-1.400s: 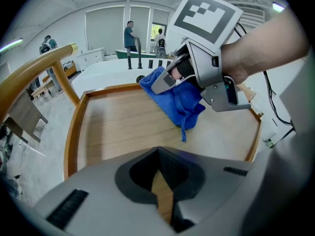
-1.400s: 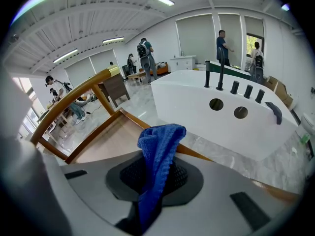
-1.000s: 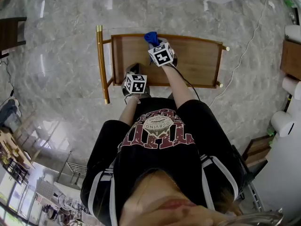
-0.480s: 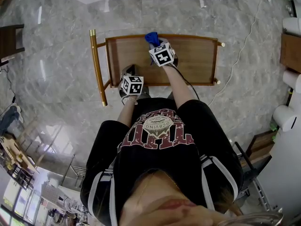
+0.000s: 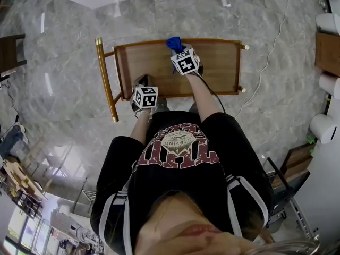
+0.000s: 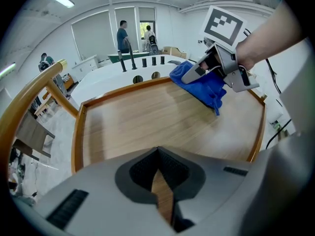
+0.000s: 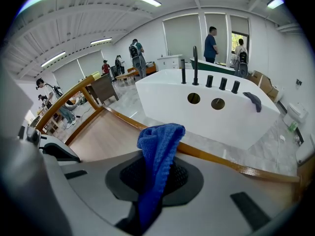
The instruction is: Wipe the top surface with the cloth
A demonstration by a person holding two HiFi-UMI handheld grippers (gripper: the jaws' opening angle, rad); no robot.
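The wooden cart top [image 5: 212, 73] is a rimmed tray in front of the person. My right gripper [image 5: 177, 49] is shut on a blue cloth [image 5: 173, 42] at the tray's far rim, near the middle. In the right gripper view the cloth [image 7: 156, 156] hangs bunched between the jaws, over the far rim [image 7: 221, 160]. My left gripper [image 5: 142, 84] sits at the near left of the tray, shut on nothing. The left gripper view shows bare wood [image 6: 147, 122] ahead, with the right gripper [image 6: 199, 73] and the cloth [image 6: 206, 87] at the far right.
The cart's gold handle bar [image 5: 104, 78] runs along its left end. A white counter [image 7: 211, 112] with black taps stands just beyond the cart. A cable [image 5: 268, 62] trails over the marble floor on the right. Wooden furniture [image 5: 328, 52] stands far right; several people stand in the background.
The right gripper with the cloth has slid a little to the right along the tray's far side. The left gripper stays at the near left edge.
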